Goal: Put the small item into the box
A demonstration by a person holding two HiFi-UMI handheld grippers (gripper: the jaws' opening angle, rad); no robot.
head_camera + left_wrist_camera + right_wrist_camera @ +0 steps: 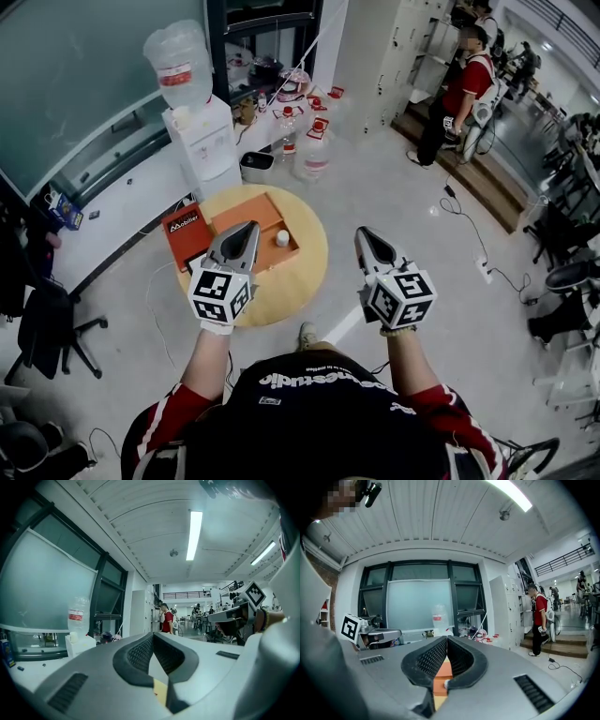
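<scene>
An open orange box (265,217) stands on a round wooden table (300,281). A small white item (282,238) lies inside the box, near its right side. Its orange lid (184,234) lies to the left. My left gripper (250,226) is held level above the box's left part; its jaws are shut with nothing between them (153,636). Off the table's right edge, over the floor, my right gripper (362,232) also has its jaws shut and empty (446,638). In the right gripper view a strip of the orange box (443,670) shows below the jaws.
A water dispenser (201,141) stands behind the table, with a small bin (256,166) and water jugs (312,152) on the floor beside it. A person in a red shirt (461,89) stands at the back right. An office chair (49,323) is at the left. Cables (469,225) run across the floor.
</scene>
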